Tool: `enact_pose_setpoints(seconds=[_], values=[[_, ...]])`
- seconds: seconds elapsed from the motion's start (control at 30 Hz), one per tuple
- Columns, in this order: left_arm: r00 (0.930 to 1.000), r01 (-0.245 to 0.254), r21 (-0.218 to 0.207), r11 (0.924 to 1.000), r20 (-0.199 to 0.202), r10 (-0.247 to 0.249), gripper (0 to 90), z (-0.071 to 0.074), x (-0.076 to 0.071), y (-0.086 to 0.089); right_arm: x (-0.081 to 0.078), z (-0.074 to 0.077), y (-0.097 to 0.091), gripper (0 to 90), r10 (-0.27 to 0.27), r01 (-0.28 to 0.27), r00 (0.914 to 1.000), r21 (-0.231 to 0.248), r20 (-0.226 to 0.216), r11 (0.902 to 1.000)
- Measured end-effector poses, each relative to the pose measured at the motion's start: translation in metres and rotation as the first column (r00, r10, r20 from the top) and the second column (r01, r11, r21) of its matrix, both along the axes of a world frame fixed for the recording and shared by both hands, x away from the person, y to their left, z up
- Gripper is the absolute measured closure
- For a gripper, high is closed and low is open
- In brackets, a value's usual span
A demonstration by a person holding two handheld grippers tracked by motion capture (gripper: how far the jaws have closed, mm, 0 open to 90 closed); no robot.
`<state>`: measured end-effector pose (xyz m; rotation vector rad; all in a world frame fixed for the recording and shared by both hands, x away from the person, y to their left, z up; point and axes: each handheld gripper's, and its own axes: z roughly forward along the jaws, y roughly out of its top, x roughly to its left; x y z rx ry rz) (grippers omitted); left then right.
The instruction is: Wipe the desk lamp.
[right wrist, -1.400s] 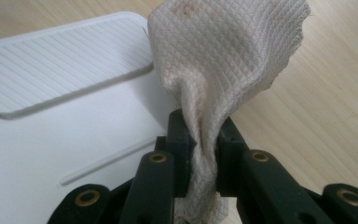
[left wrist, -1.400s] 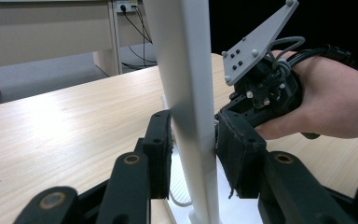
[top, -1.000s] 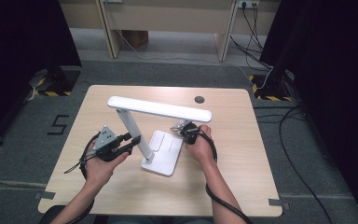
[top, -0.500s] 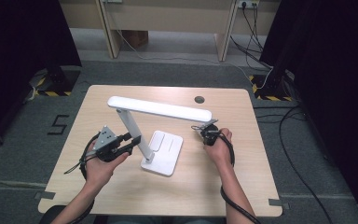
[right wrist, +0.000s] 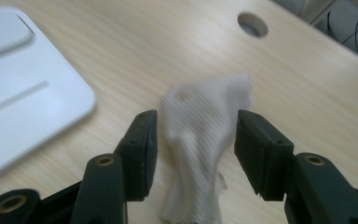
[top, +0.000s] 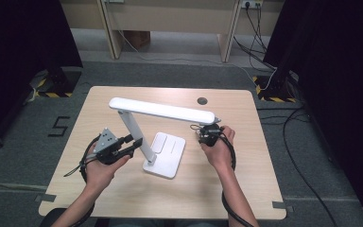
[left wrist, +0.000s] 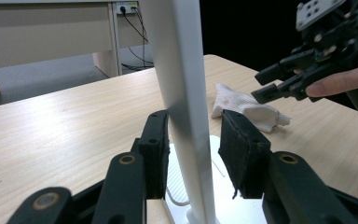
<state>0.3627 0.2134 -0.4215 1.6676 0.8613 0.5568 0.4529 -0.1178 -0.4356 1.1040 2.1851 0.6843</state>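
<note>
A white desk lamp stands mid-table, with a long head (top: pixel 160 111), a slanted stem (top: pixel 134 130) and a flat base (top: pixel 165 153). My left gripper (top: pixel 134 144) has its jaws around the stem (left wrist: pixel 186 93). The left pad (left wrist: pixel 156 154) lies against it, the right pad stands a little off, so it is open (left wrist: pixel 193 140). My right gripper (top: pixel 203 133) hovers right of the base, over a crumpled white cloth (right wrist: pixel 205 126) lying on the table. Its jaws have just been opening and are open (right wrist: pixel 196 135), the cloth loose between them. The cloth (left wrist: pixel 247 109) and right gripper (left wrist: pixel 265 84) also appear beyond the stem.
A round cable hole (top: pixel 202 100) sits in the wooden table (top: pixel 246 189) at the back right, also seen as the hole (right wrist: pixel 252 24). A desk's legs and cables are on the floor behind the table. Dark curtains flank both sides.
My right hand has moved to the right, away from the lamp's base, and a little up. The left hand and the lamp have stayed put.
</note>
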Motion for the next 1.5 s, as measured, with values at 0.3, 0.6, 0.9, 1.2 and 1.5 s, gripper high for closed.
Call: enact_pose_setpoints(seconds=[0.3, 0.6, 0.9, 1.2, 1.5], values=[[1.0000, 0.000, 0.001, 1.0000, 0.004, 0.000, 61.5, 0.001, -0.001, 0.000, -0.016, -0.026, 0.045, 82.8, 0.190, -0.186, 0.9737, 0.038, -0.126, 0.9817], [1.0000, 0.008, 0.006, 1.0000, 0.002, -0.008, 61.6, 0.001, -0.002, 0.001, -0.016, -0.050, 0.055, 85.8, 0.191, -0.186, 0.9619, 0.041, -0.196, 0.9816], [0.9999, 0.011, 0.009, 0.9999, 0.002, -0.011, 61.6, 0.001, -0.005, 0.001, -0.015, -0.053, 0.058, 86.4, 0.171, -0.169, 0.9662, 0.029, -0.193, 0.9852], [0.9996, 0.029, 0.014, 0.9995, 0.001, -0.029, 61.4, 0.000, -0.013, 0.000, -0.005, -0.055, 0.060, 86.4, 0.164, -0.164, 0.9704, 0.019, -0.177, 0.9863], [0.9989, 0.046, 0.007, 0.9989, 0.000, -0.046, 60.8, -0.002, -0.017, 0.002, -0.002, -0.055, 0.059, 78.6, 0.165, -0.164, 0.9725, 0.020, -0.165, 0.9863]])
